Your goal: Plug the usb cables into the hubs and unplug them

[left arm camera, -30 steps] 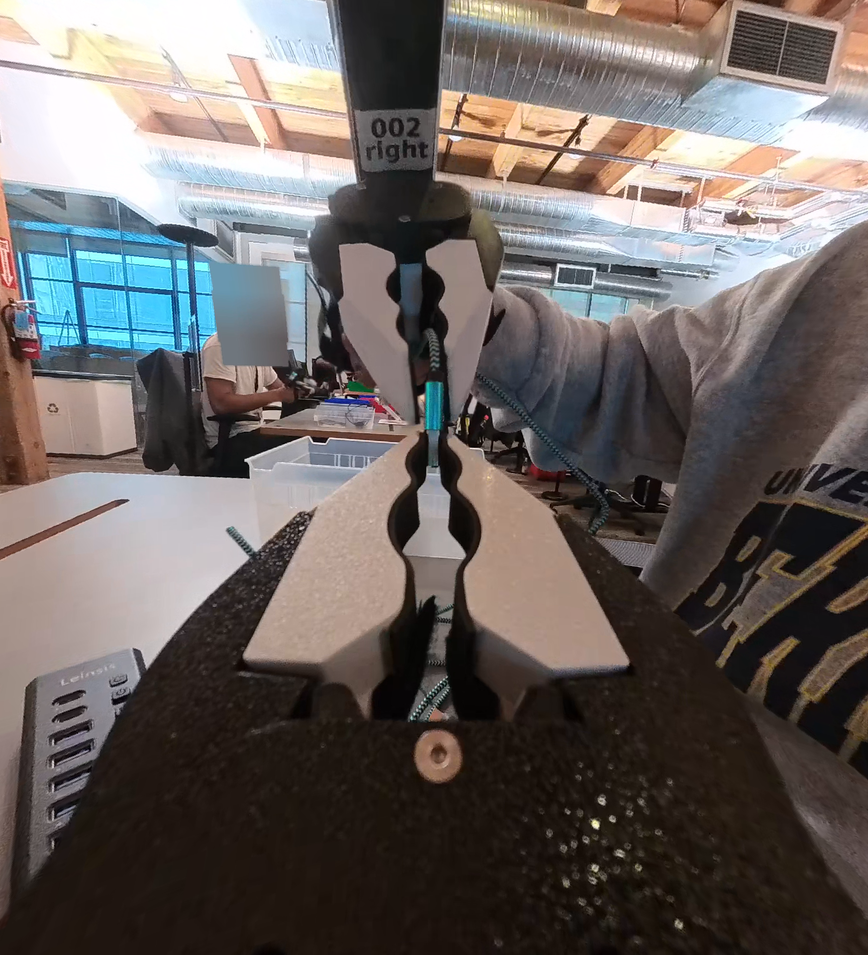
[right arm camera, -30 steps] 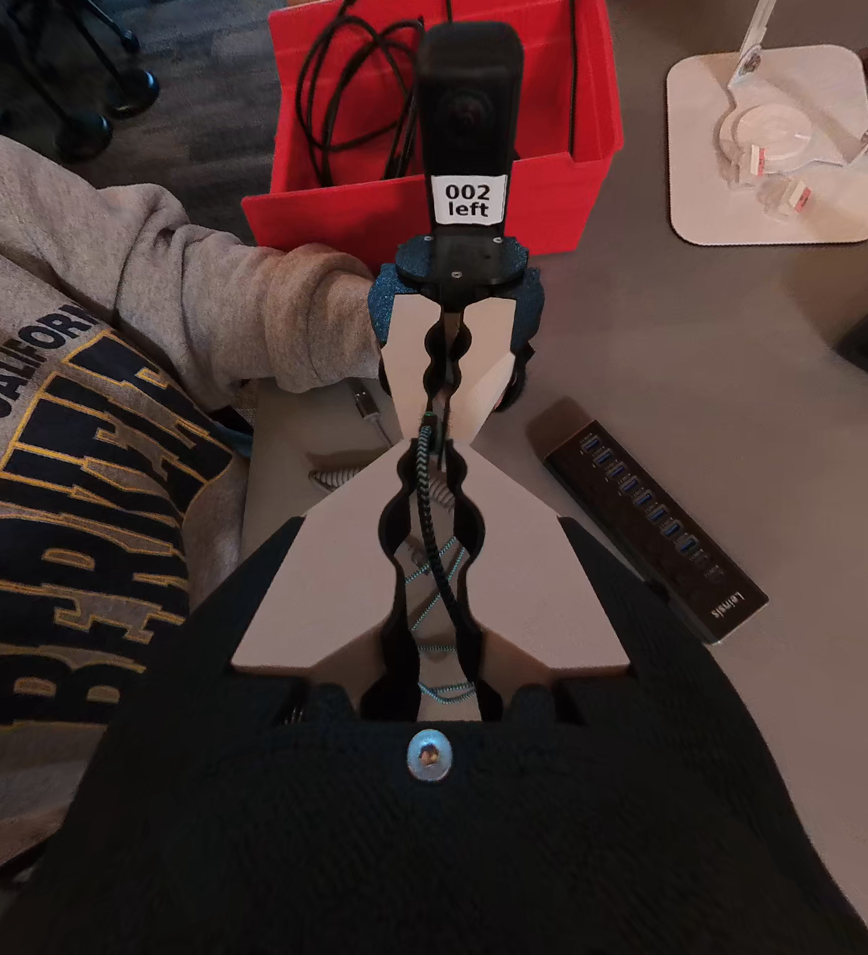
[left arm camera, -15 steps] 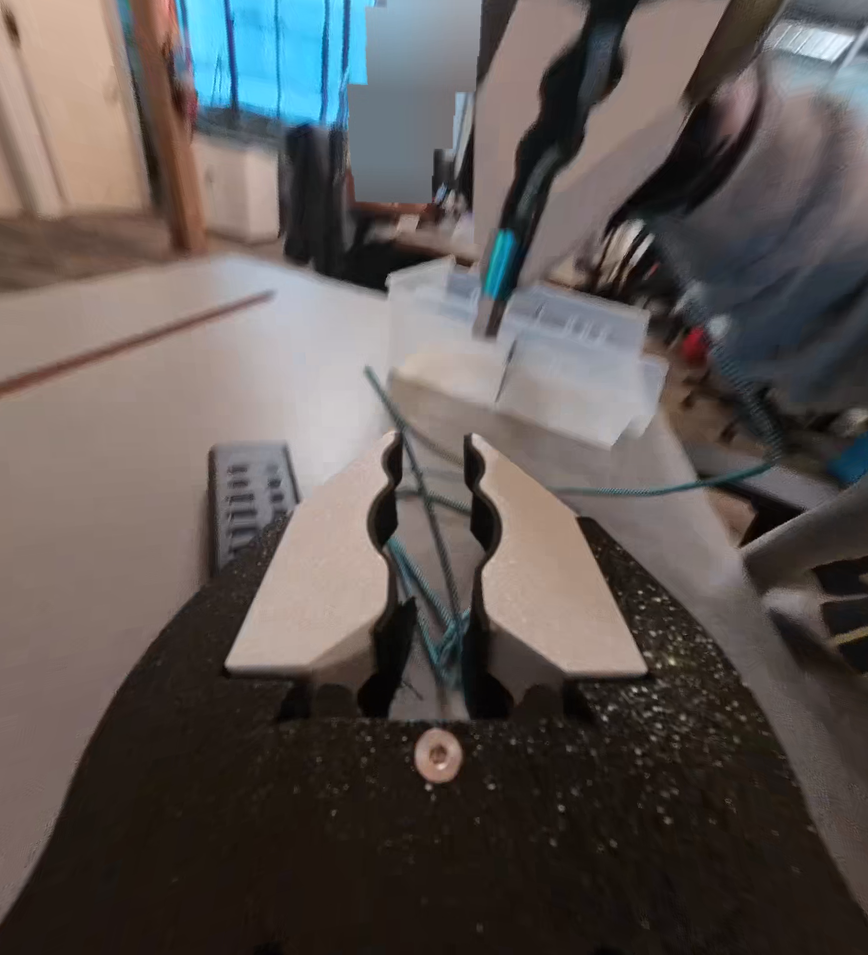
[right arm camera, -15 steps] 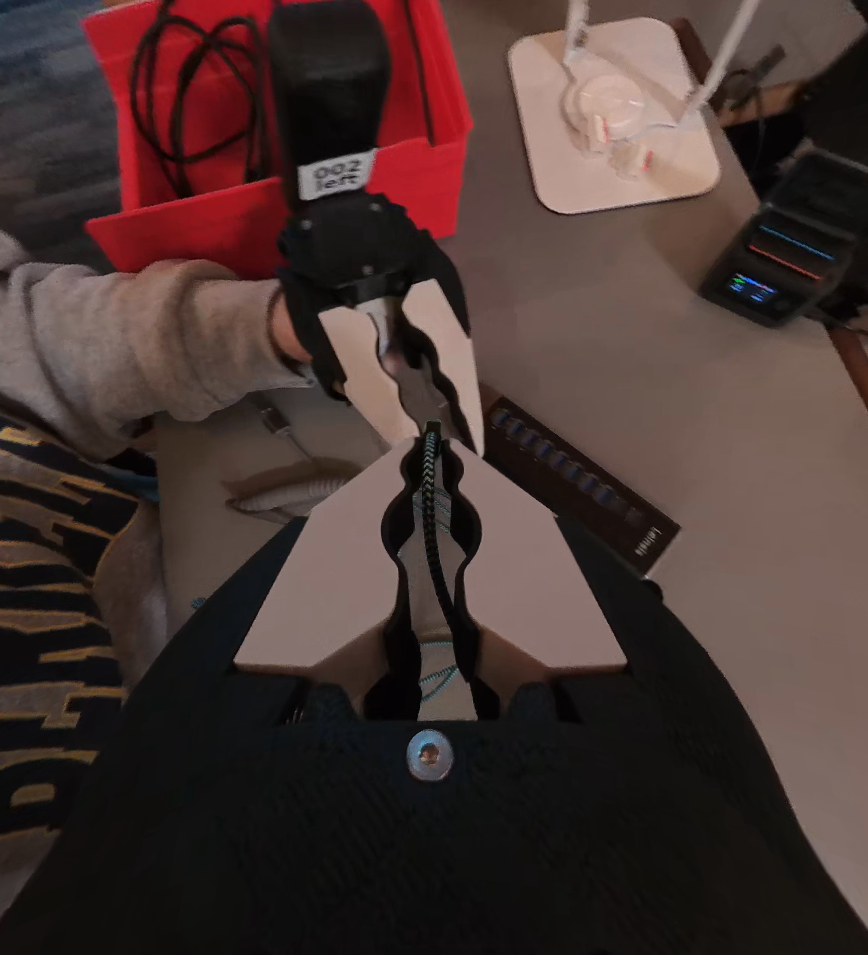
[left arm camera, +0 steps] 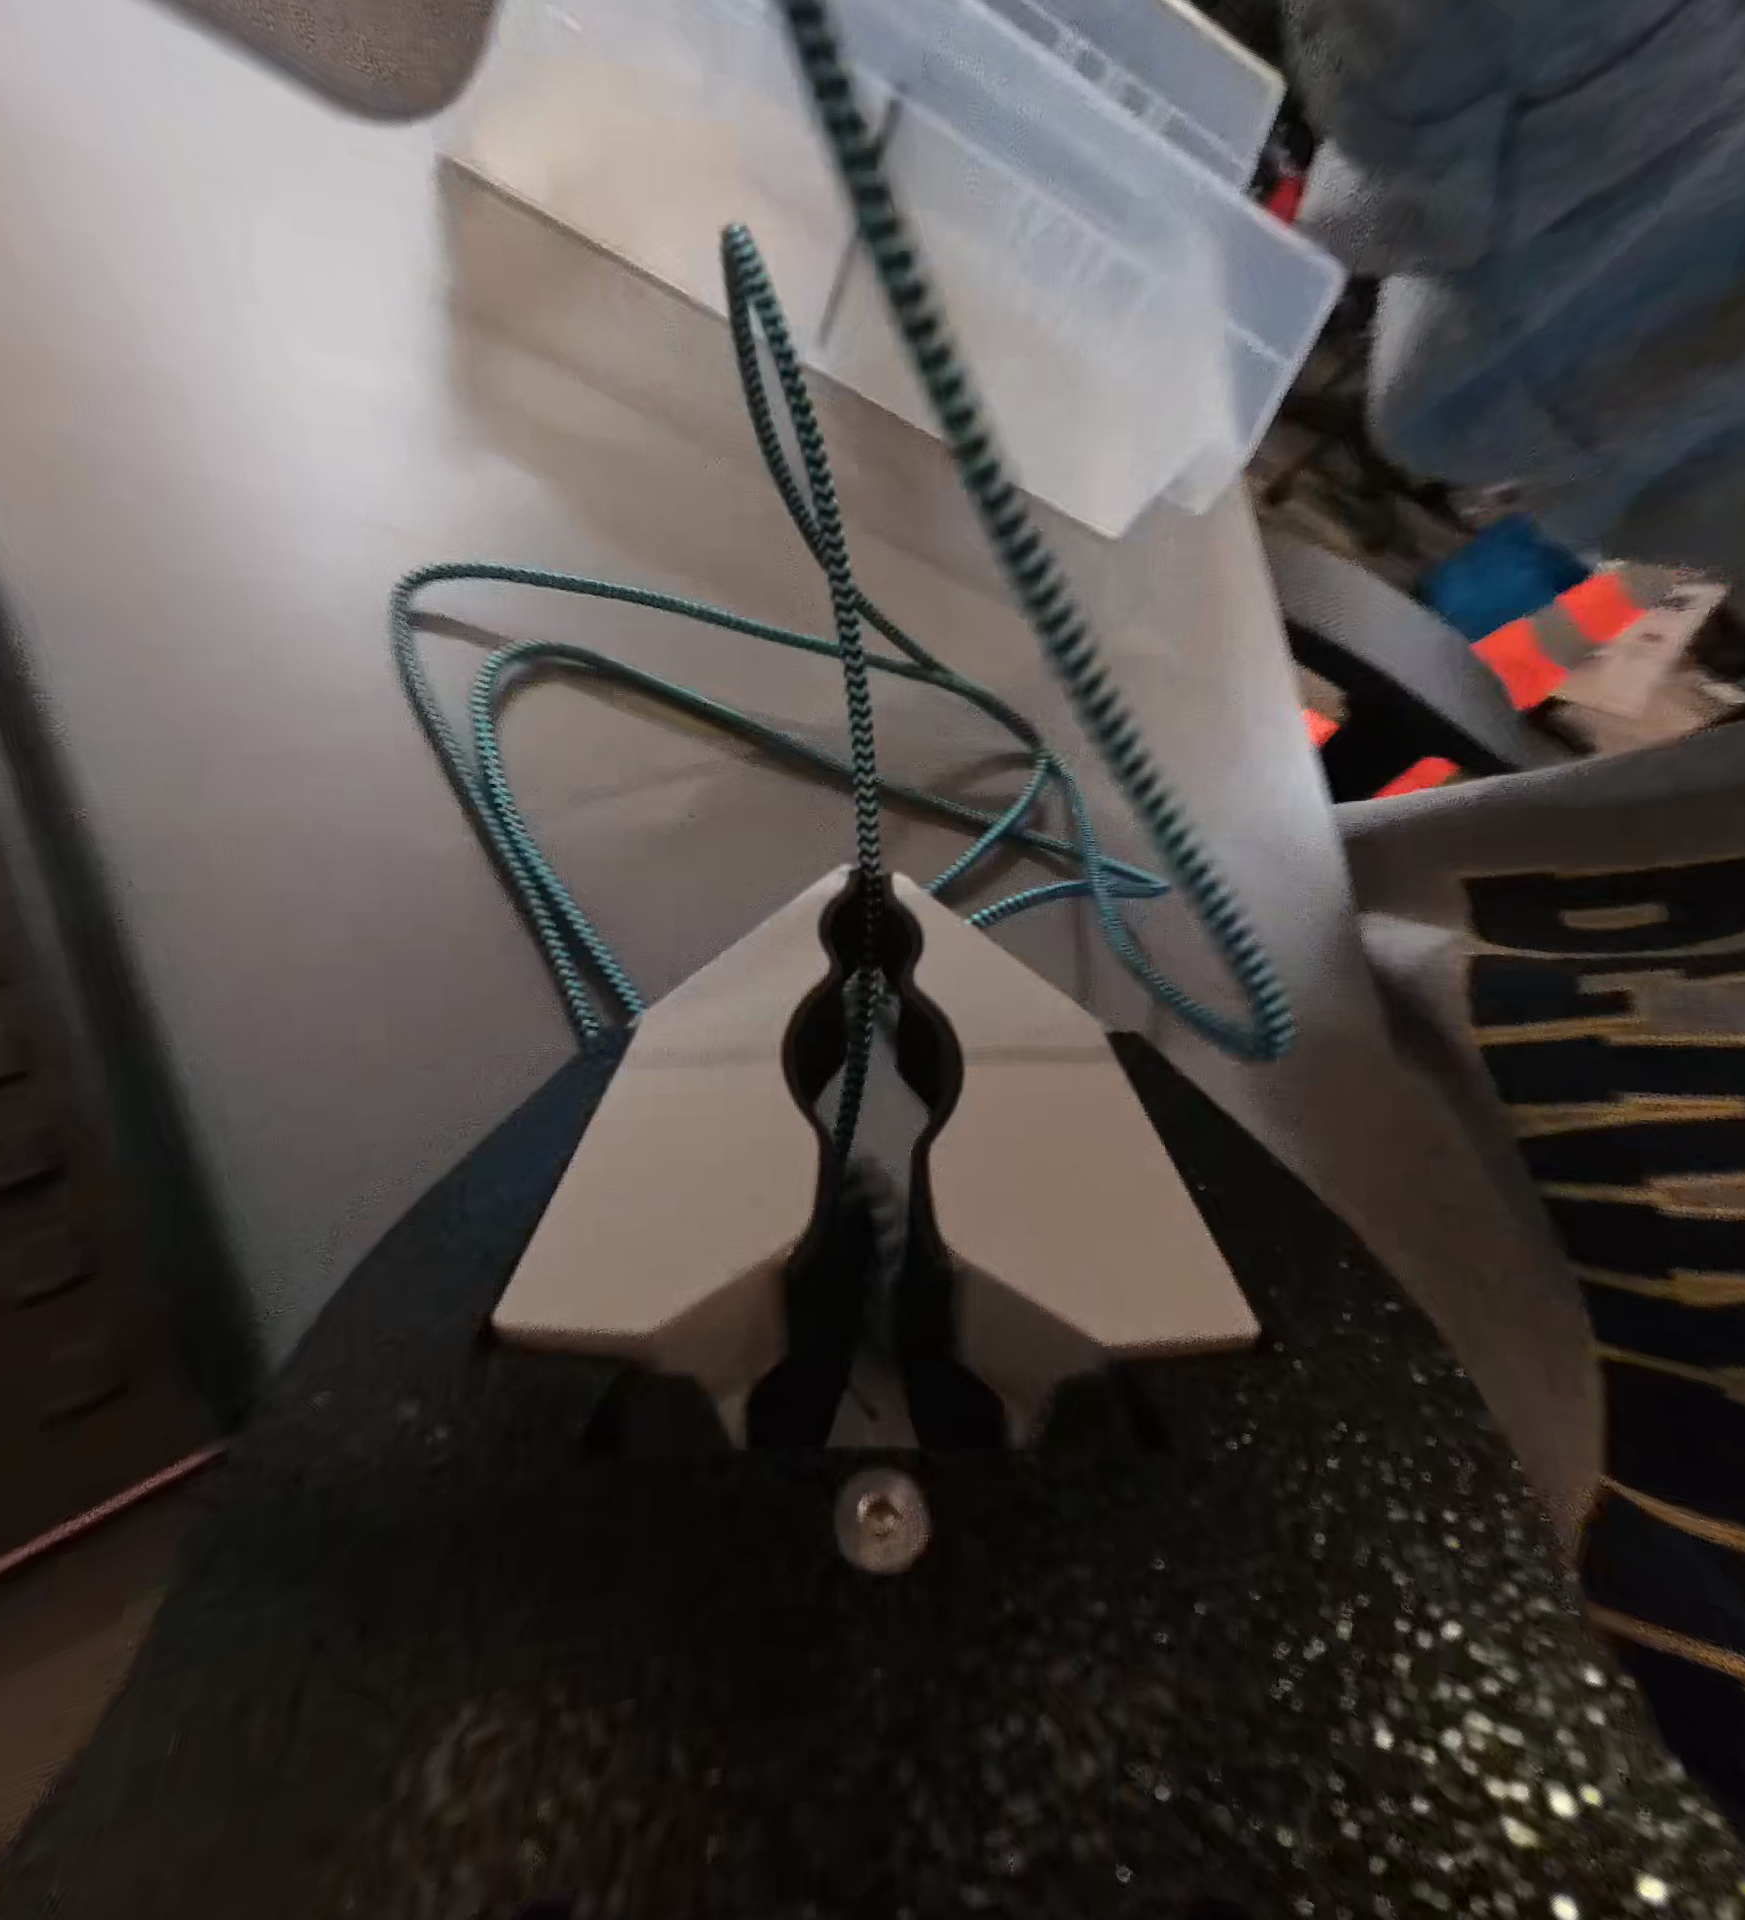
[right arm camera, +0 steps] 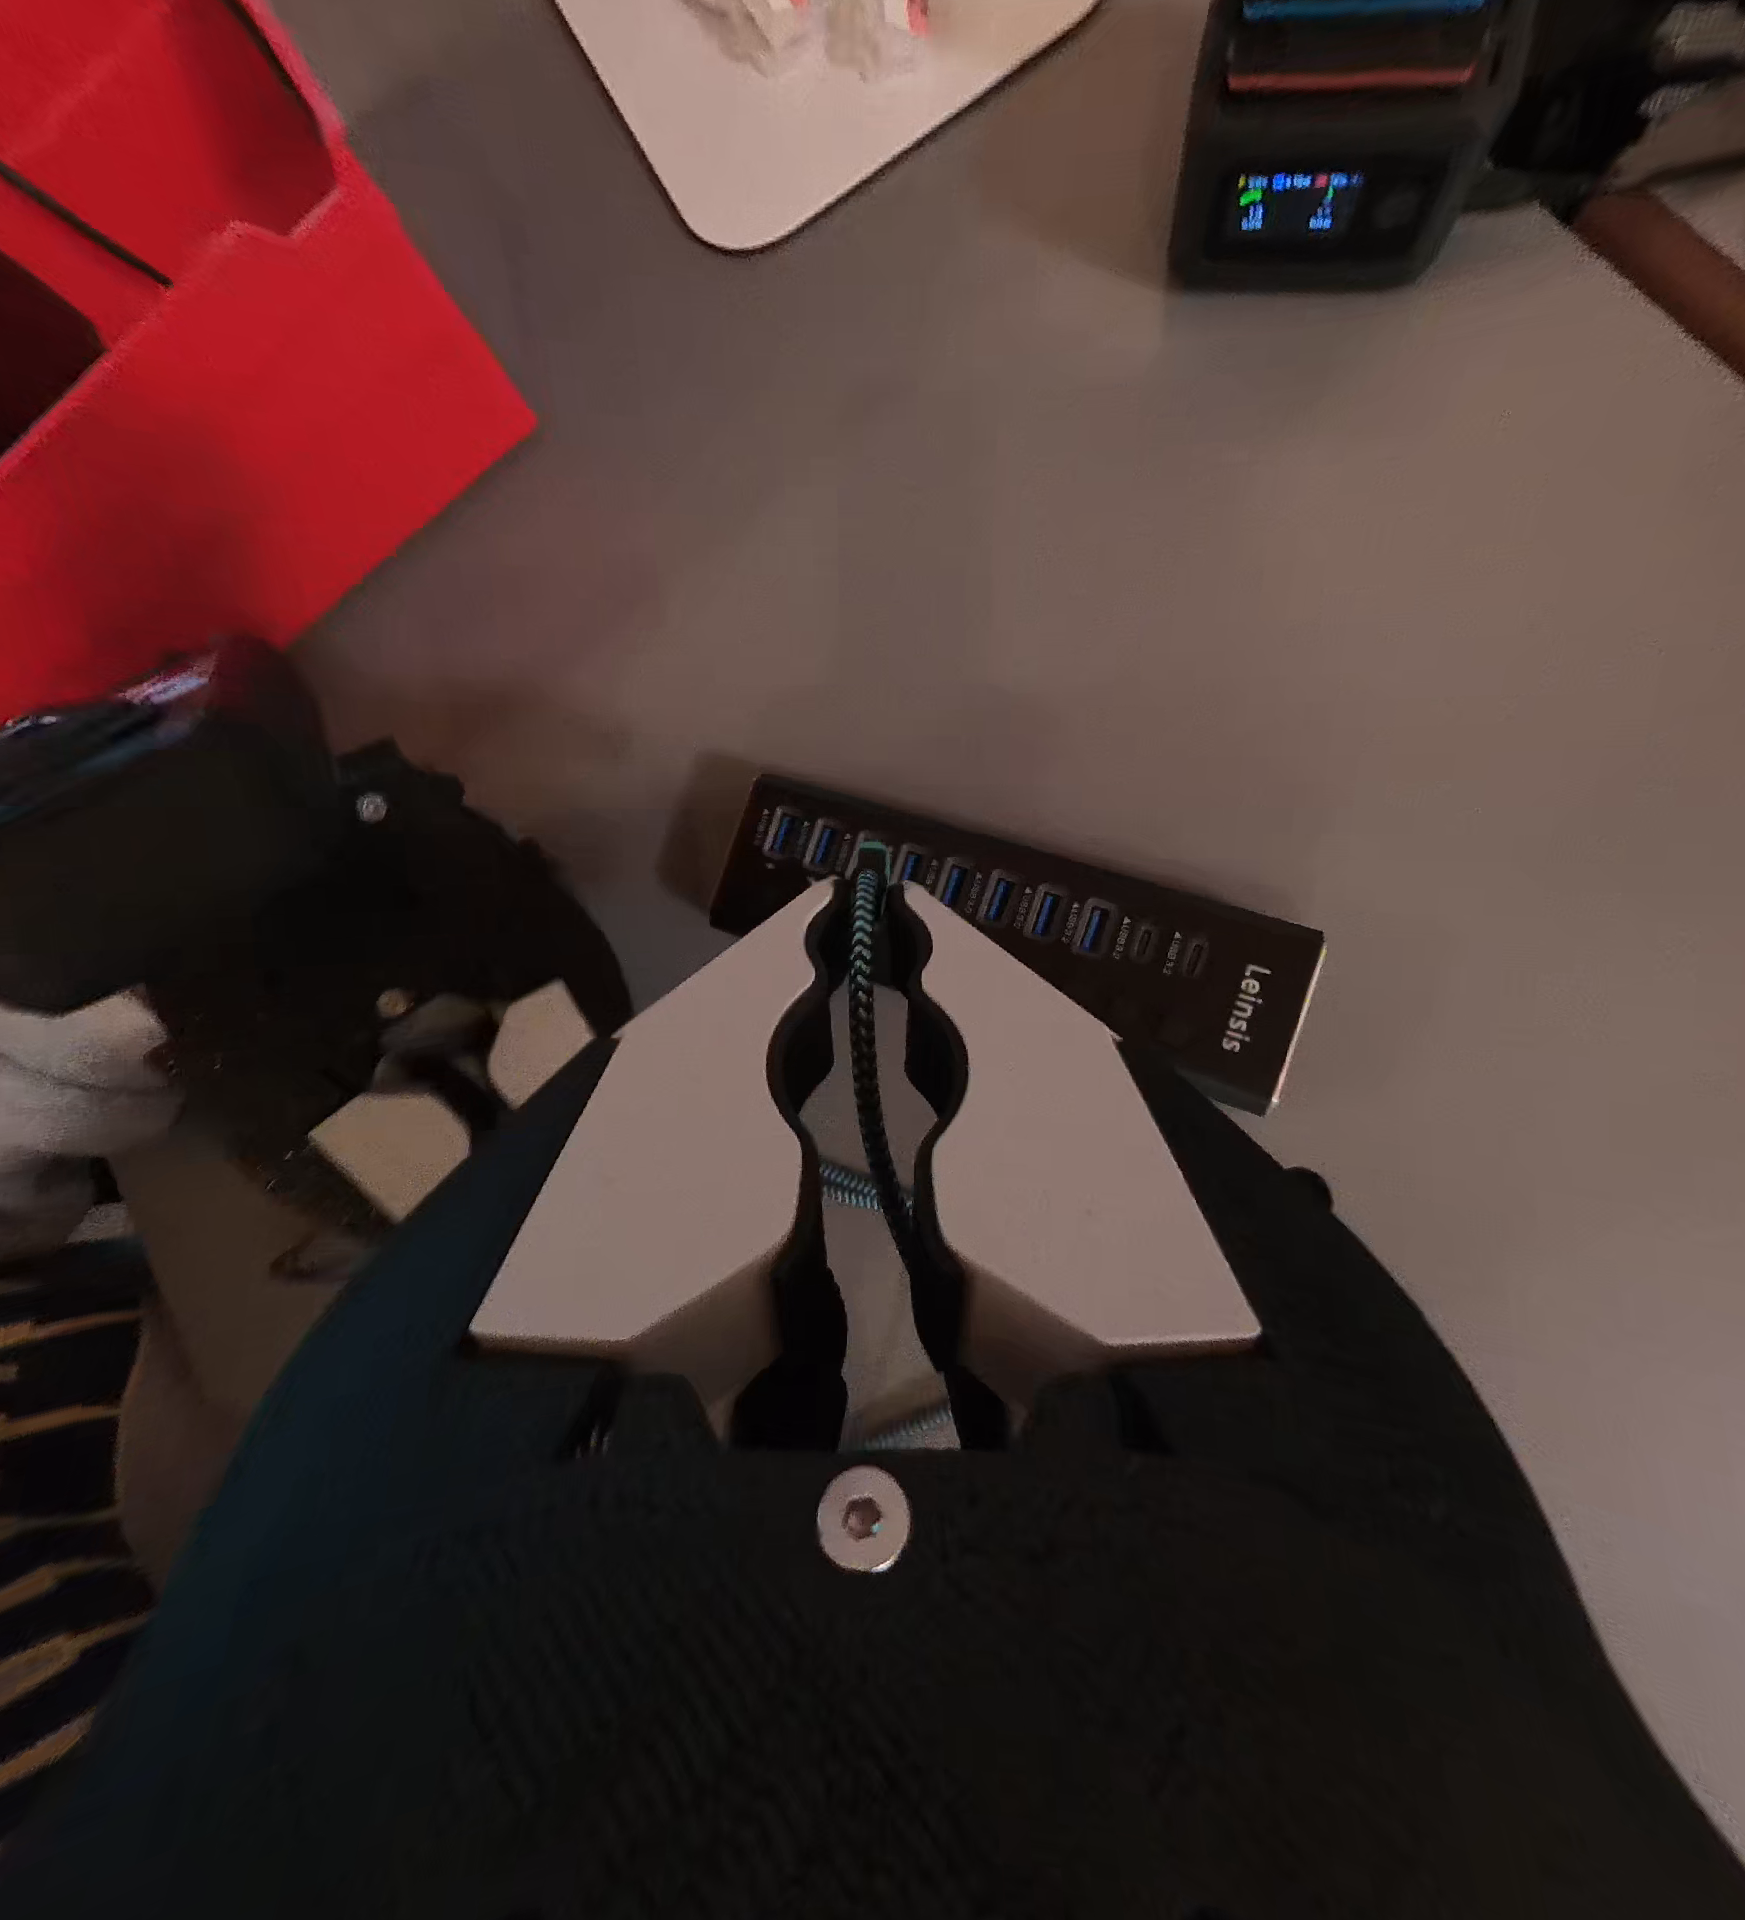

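Right gripper: clenched on the braided teal-and-black USB cable just behind its plug, the tips drawn together around the cord; the plug sits at the third port from the far-left end of the black multi-port hub, though whether it is seated or only at the port mouth cannot be told. Hub: lies flat on the grey table, running from 10 o'clock to 4 o'clock in the right wrist view, its other blue ports showing empty. Left gripper: jaws closed on a slack run of the same cable, which rises from the tips toward 12 o'clock; further loops lie on the table at 10 to 2 o'clock of the tips. Hub edge: dark, at 9 o'clock in the left wrist view, blurred. Surroundings: red bin at 10 o'clock, white pad at 12 o'clock, small device with lit screen at 1 o'clock, clear plastic box at 1 o'clock of the left view. Step judged in hand: insertion of the plug. Next move judged to call for a straight push along the port axis, with the plug kept square and the cable slack, then a straight pull to unplug without dragging the unanchored hub.
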{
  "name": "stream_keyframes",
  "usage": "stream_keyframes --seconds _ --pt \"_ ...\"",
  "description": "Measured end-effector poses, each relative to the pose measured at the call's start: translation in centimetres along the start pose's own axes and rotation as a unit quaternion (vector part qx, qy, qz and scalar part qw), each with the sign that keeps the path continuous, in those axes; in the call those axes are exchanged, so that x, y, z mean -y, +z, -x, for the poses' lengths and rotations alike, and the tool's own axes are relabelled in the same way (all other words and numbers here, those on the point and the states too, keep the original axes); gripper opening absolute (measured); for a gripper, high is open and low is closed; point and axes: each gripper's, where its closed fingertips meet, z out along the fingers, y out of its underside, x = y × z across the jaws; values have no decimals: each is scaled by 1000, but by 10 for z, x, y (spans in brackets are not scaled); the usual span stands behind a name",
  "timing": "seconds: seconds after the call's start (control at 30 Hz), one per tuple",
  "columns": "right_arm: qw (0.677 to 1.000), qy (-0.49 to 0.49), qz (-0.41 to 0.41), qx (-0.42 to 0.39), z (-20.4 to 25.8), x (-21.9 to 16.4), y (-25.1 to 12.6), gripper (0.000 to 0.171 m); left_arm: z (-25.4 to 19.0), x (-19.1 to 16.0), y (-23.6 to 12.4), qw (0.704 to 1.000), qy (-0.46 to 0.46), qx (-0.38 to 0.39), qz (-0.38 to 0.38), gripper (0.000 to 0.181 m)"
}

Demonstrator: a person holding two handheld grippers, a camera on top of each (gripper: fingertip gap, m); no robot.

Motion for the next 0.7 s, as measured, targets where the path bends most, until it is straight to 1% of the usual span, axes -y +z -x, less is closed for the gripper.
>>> stream_keyframes --seconds 0.03,0.1,0.17,0.23,0.27,0.3,0.37,0.47,0.57,0.63,0.67,0.7 --pt "1000 7 1 0 -2 -2 7 5 -5 -2 2 1000 -16 -21 6 0" --pt "1000 15 2 -3 -6 -5 18 5 -9 -4 1 998 -35 -42 7 0" --pt "1000 22 1 -4 -9 -10 28 5 -17 -6 -4 997 -32 -72 16 0" --pt "1000 24 0 -8 -12 -16 35 5 -35 -14 -14 992 14 -116 45 1" --pt "1000 24 -2 -12 -13 -19 38 5 -37 -18 -19 991 43 -116 56 0" --pt "1000 24 -3 -13 -14 -22 40 5 -34 -17 -24 991 70 -103 52 0" --pt "999 28 -11 -13 -15 -24 43 5 -29 -12 -37 992 86 -89 31 1" --pt "999 30 -20 -13 -15 -25 45 5 -30 6 -62 990 108 -85 -33 2" --pt "999 30 -21 -11 -15 -27 47 5 -26 20 -88 988 119 -58 -84 2" --pt "999 26 -22 -15 -16 -28 47 5 -8 18 -100 991 106 -3 -82 3" --pt "999 22 -22 -21 -18 -28 47 5 5 17 -105 991 98 34 -82 6" --pt "999 18 -20 -25 -19 -29 47 5 12 15 -109 992 88 52 -79 9"
